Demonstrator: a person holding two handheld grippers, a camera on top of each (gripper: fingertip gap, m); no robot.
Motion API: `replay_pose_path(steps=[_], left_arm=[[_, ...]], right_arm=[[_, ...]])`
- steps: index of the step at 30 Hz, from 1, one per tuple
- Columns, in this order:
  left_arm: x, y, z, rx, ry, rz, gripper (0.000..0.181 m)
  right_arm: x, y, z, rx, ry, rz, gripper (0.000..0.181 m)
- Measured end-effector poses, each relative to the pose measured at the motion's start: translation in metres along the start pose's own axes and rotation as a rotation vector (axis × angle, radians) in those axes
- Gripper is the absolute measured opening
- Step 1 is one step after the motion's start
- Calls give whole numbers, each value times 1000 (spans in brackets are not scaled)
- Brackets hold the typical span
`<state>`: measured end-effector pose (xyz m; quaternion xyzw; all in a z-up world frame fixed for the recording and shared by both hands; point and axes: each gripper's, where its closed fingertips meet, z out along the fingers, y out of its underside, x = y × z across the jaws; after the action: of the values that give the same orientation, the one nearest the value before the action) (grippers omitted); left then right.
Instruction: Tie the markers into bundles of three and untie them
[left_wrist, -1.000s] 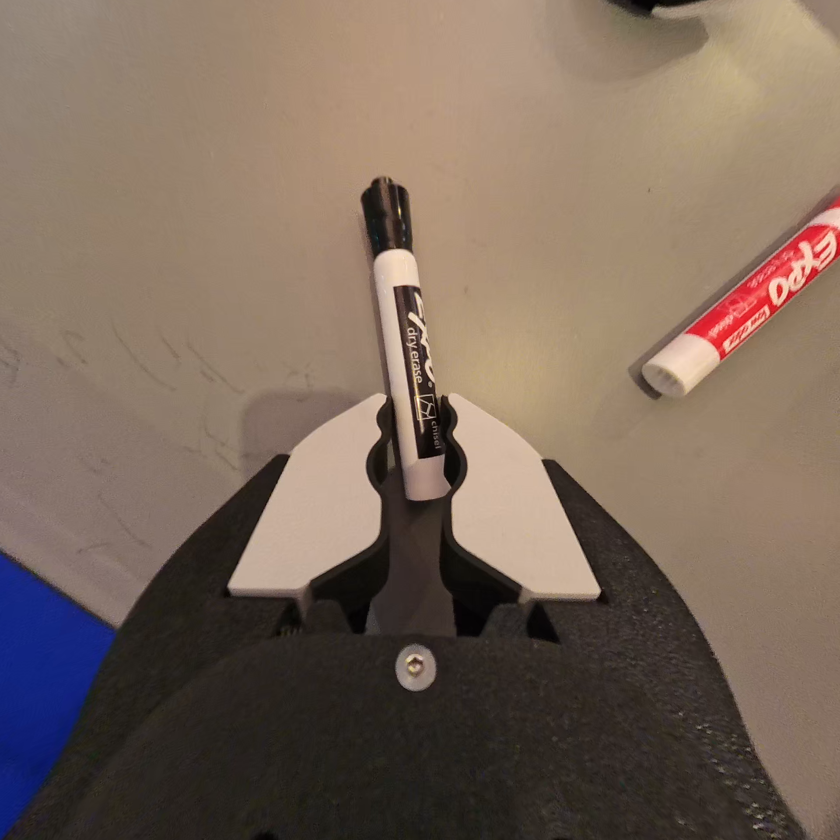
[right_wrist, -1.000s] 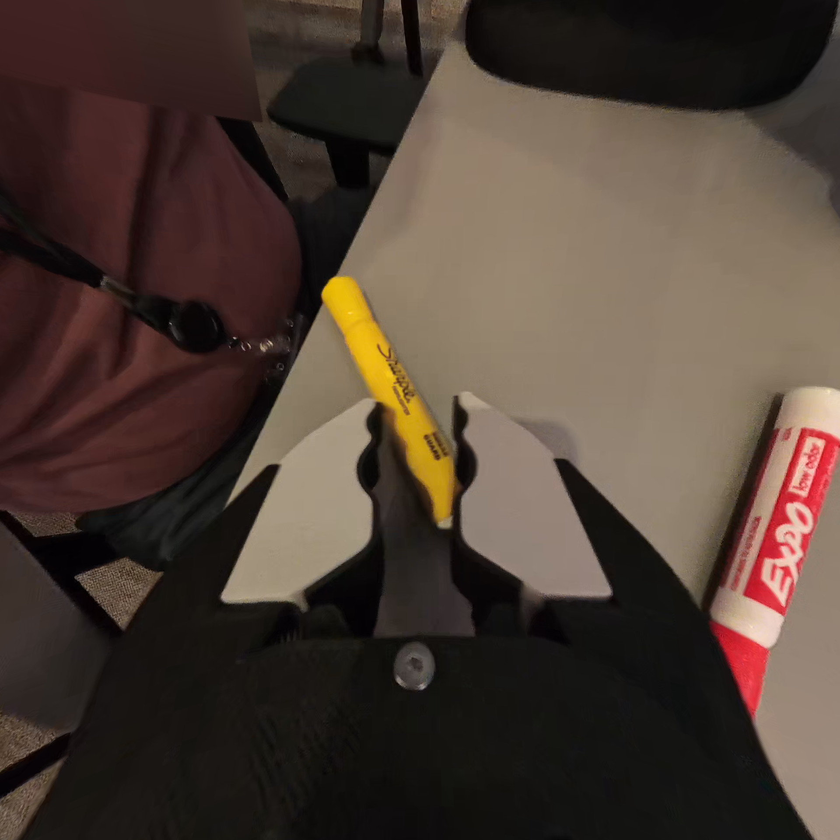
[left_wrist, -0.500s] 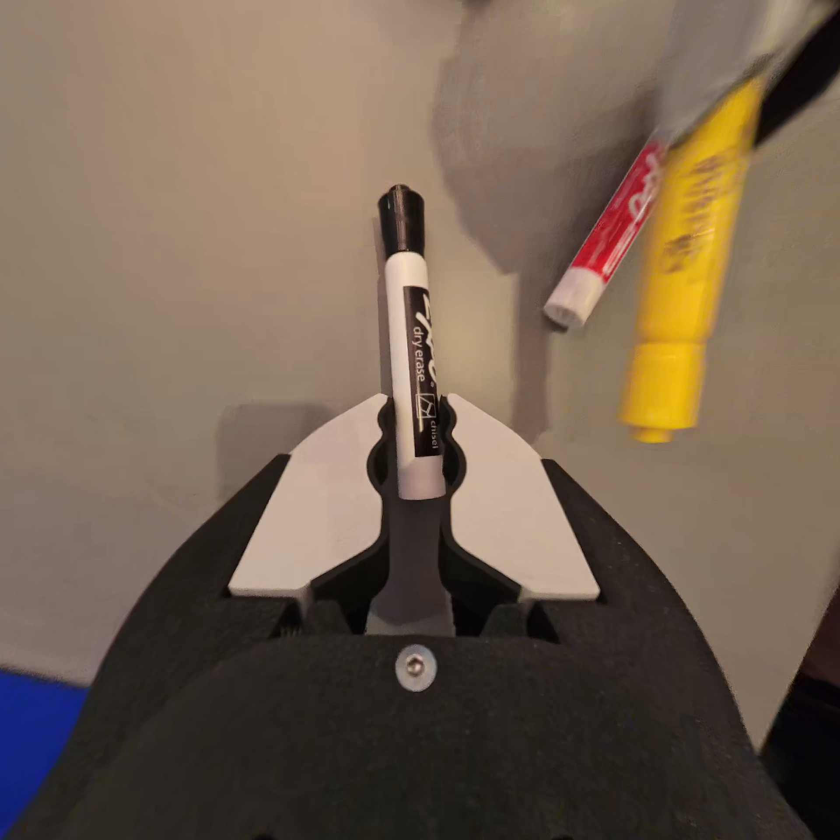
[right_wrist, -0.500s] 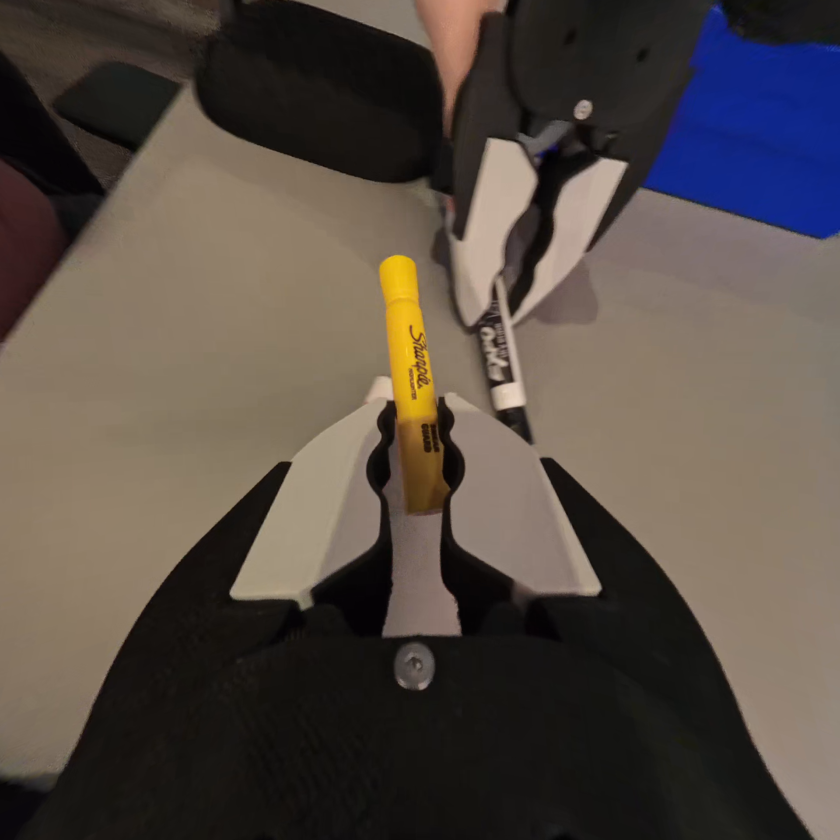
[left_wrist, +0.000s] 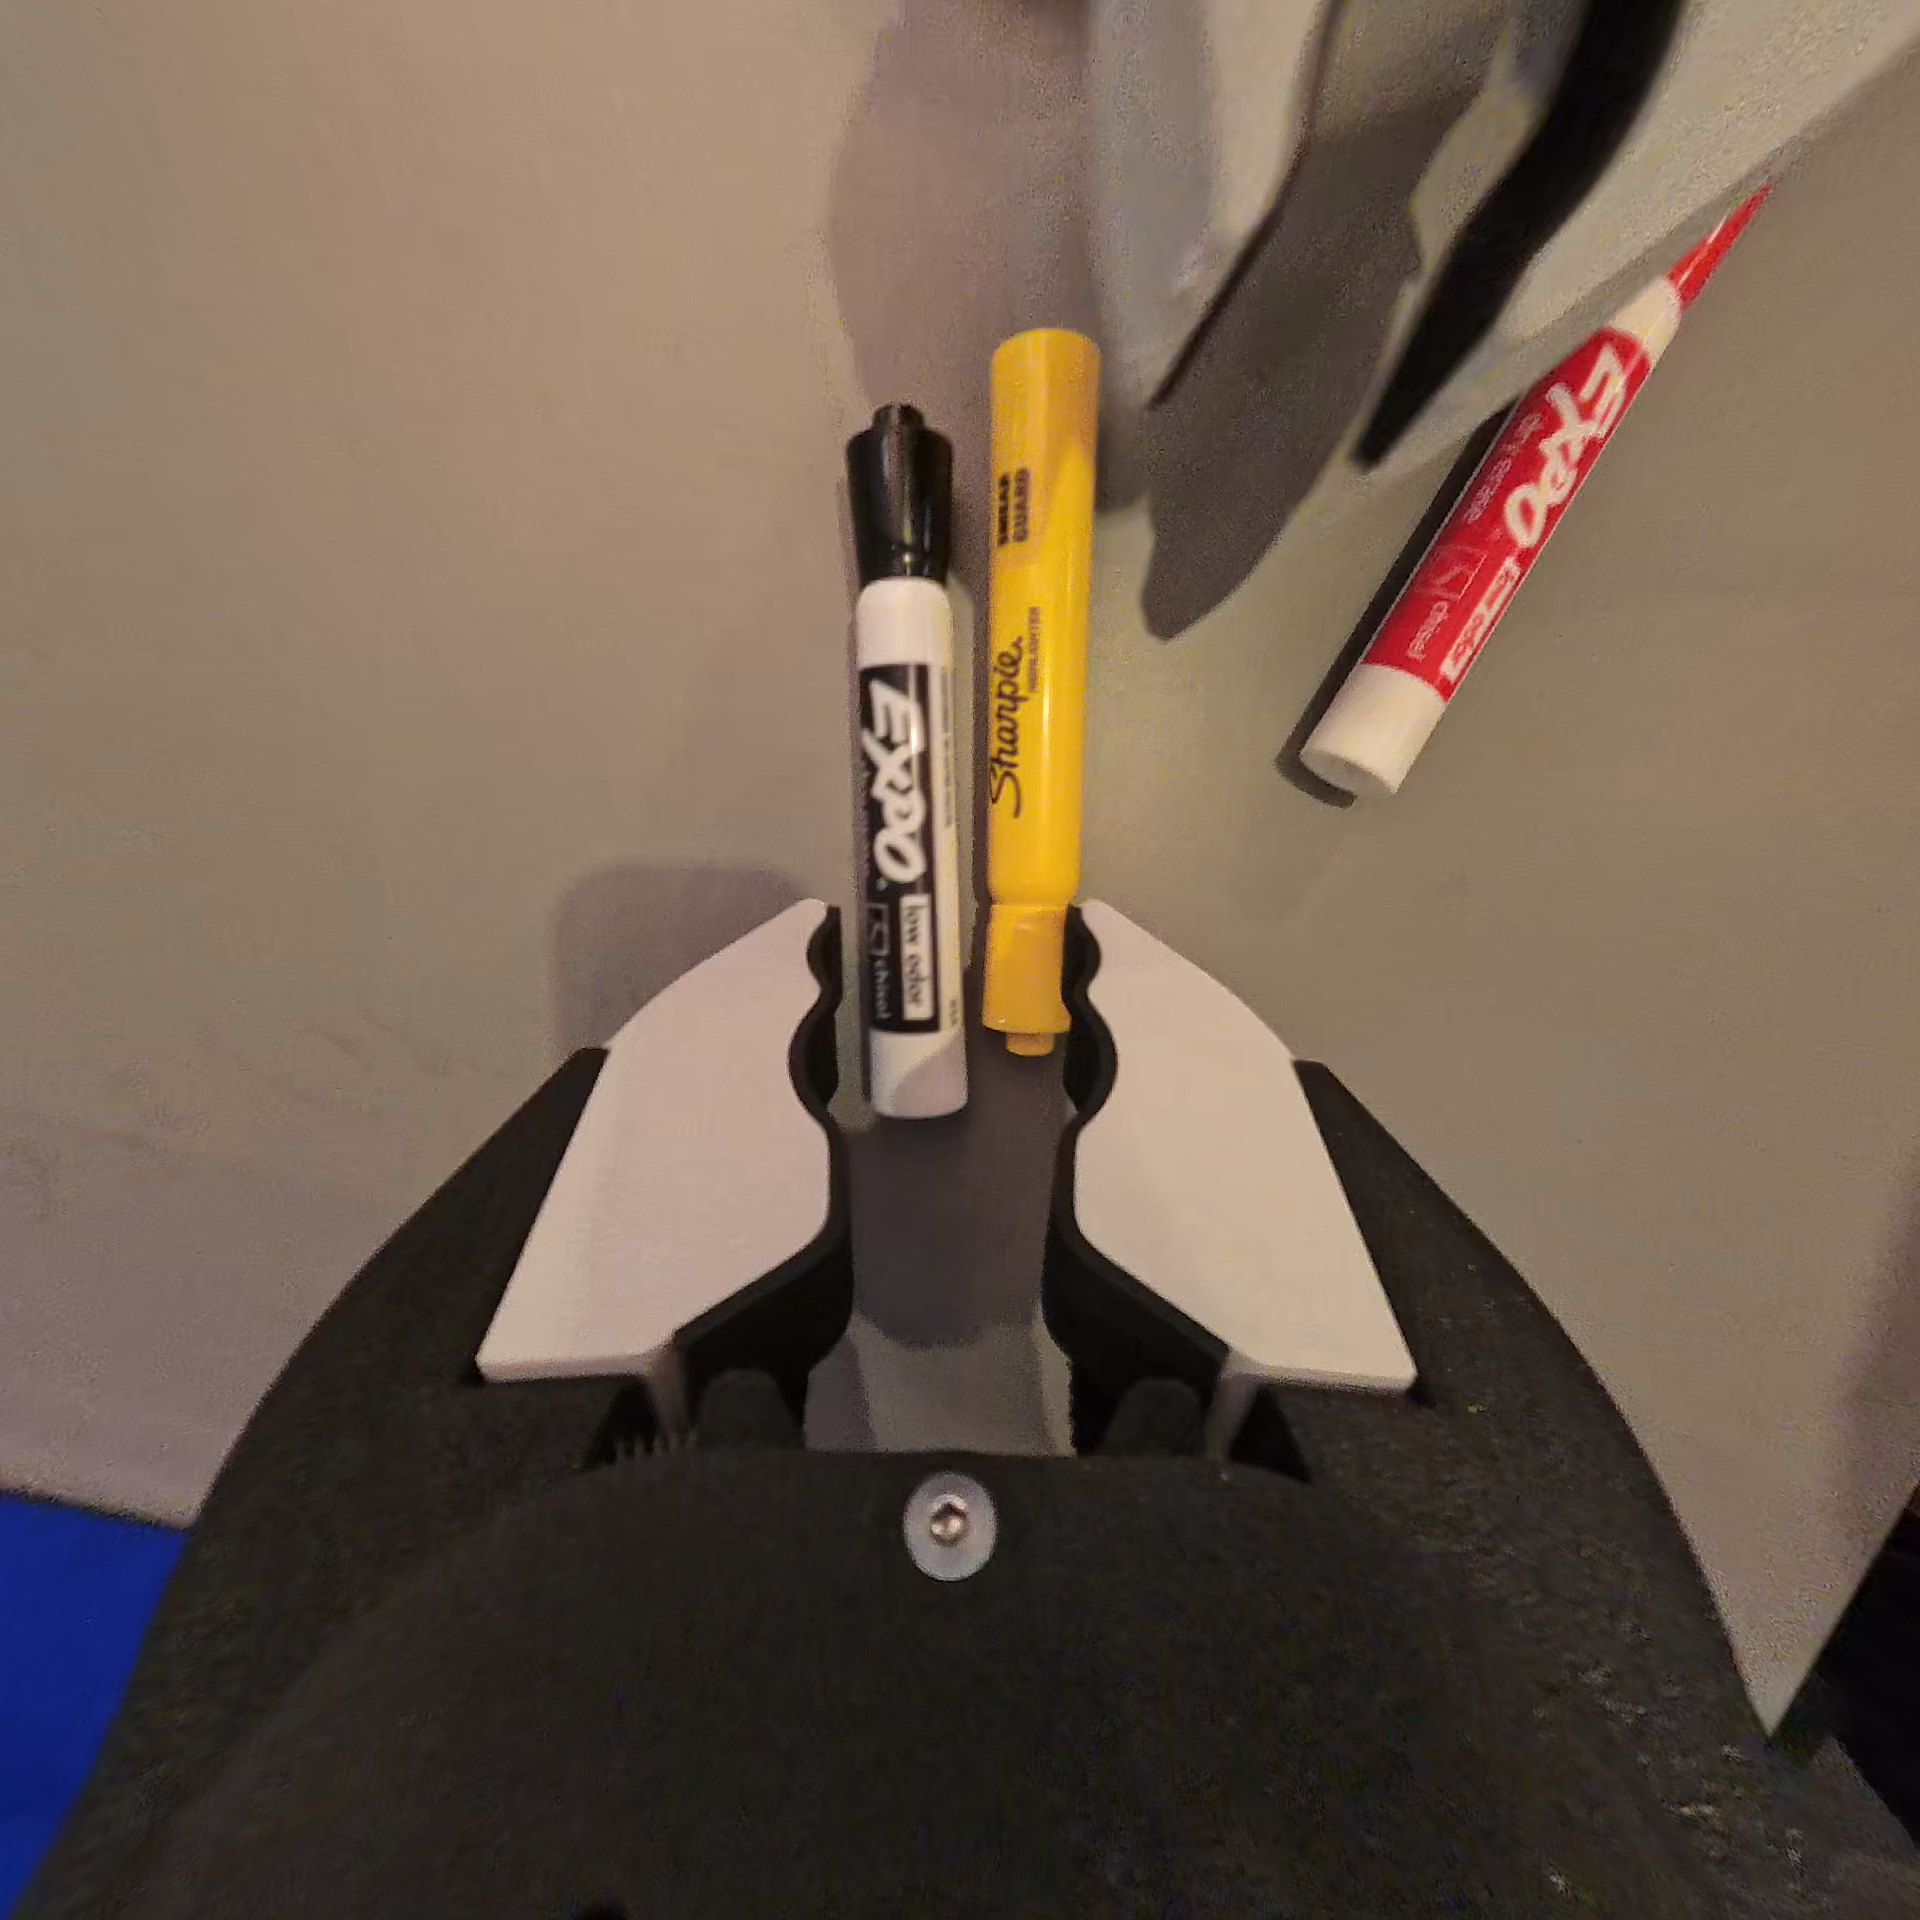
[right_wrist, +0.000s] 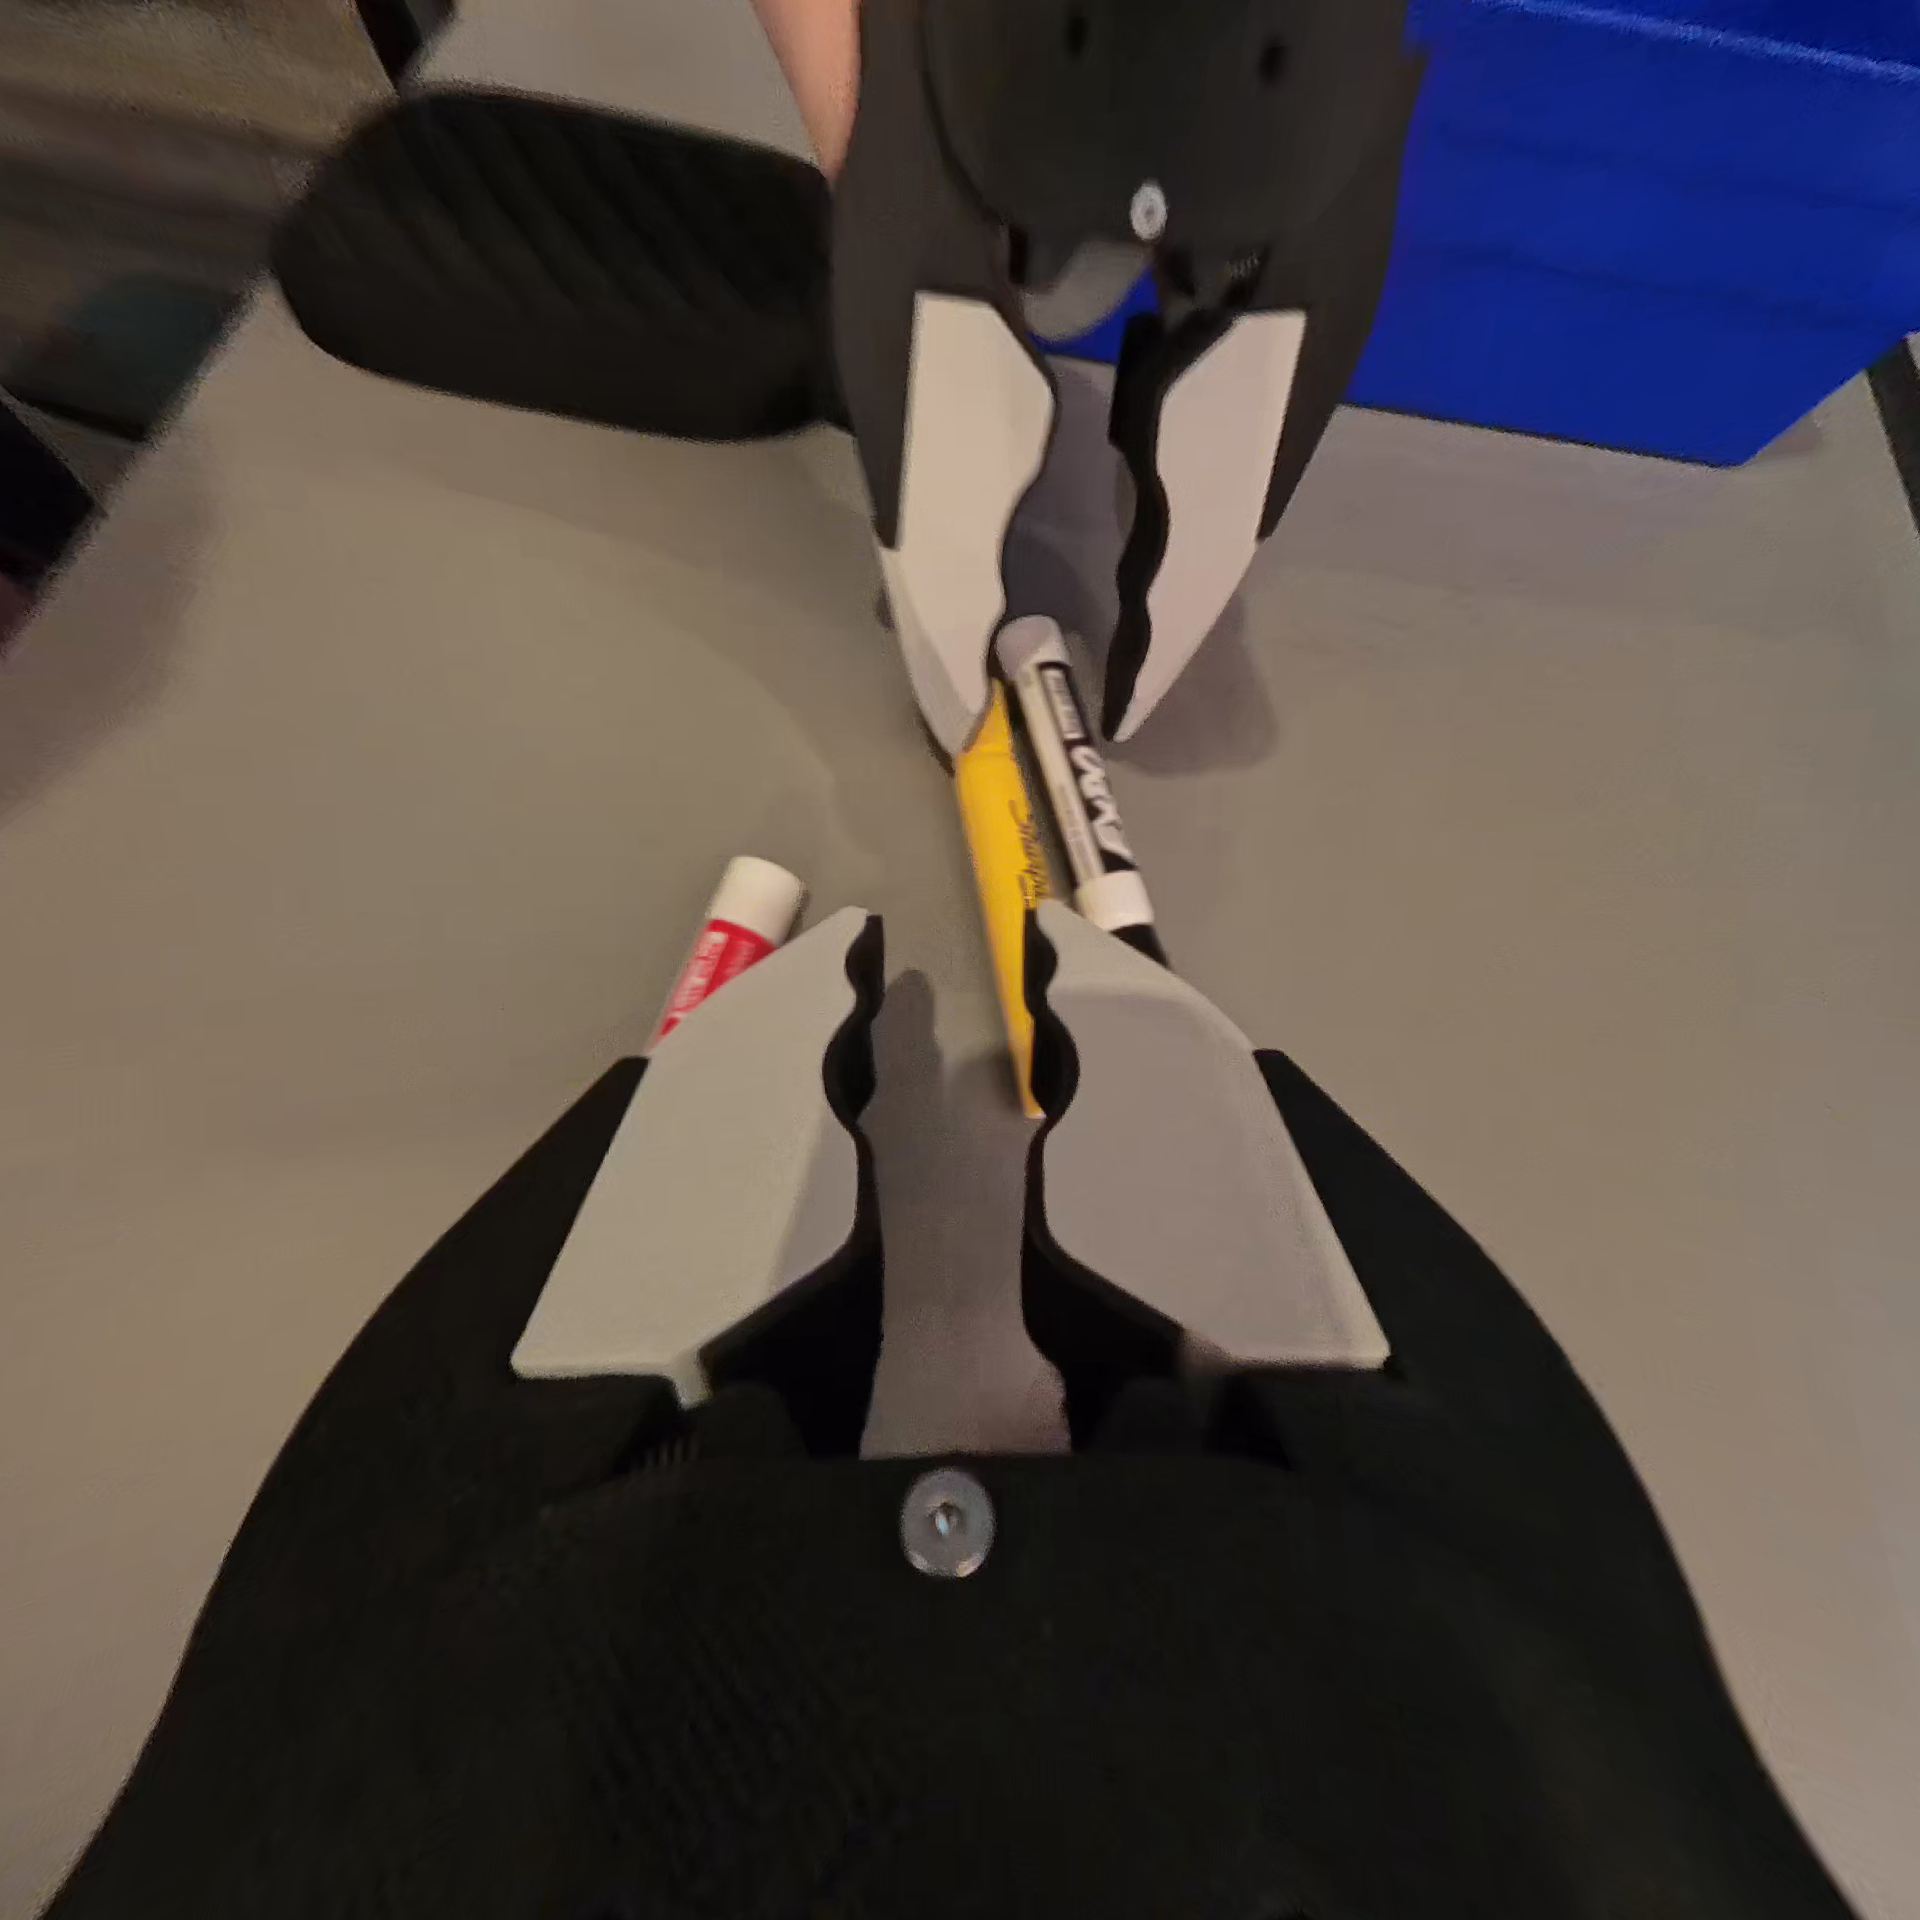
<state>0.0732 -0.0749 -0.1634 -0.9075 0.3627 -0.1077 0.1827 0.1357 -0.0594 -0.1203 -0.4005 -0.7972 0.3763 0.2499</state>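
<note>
Two hand-held grippers face each other over a plain grey counter (left_wrist: 416, 520), with three markers between and beside them.

In the left wrist view, the left hand-held gripper (left_wrist: 948, 920) has its two pale fingers spread apart. Between them lie a black marker (left_wrist: 909, 790) and a yellow marker (left_wrist: 1034, 665), side by side and parallel, pointing straight away from the camera. The black marker has a white barrel and its black cap at the far end; its near end sits close to the left finger. The yellow marker's narrower near end sits just beside the right finger. Whether either finger presses on a marker cannot be told, but the jaws are not clamped on them. A red marker (left_wrist: 1496, 540) lies apart on the counter to the right, slanting, its white end nearest.

In the right wrist view, the right hand-held gripper (right_wrist: 954, 914) is also open and grips nothing. The yellow marker's end passes along the inner edge of its right finger. The red marker lies just beyond its left finger, partly hidden by it. Farther off, the left hand-held gripper points down at the paired markers. Behind it stand a blue bin (right_wrist: 1662, 208) and a dark rounded object (right_wrist: 551, 260) at the far edge of the counter.
</note>
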Motion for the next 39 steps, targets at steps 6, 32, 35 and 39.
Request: replay_pose_path(steps=[6, 32, 35, 39], left_arm=[[-3, 1, 9, 13, 55, -73, 39], [17, 3, 7, 165, 91, -573, 21], [22, 0, 8, 187, 99, -593, 21], [27, 3, 7, 197, 89, -619, 20]], right_arm=[[2, 20, 1, -154, 139, 12, 25], [4, 42, -6, -219, 291, 818, 11], [-19, 40, 3, -196, 125, 884, 7], [-27, 17, 2, -115, 93, 775, 12]])
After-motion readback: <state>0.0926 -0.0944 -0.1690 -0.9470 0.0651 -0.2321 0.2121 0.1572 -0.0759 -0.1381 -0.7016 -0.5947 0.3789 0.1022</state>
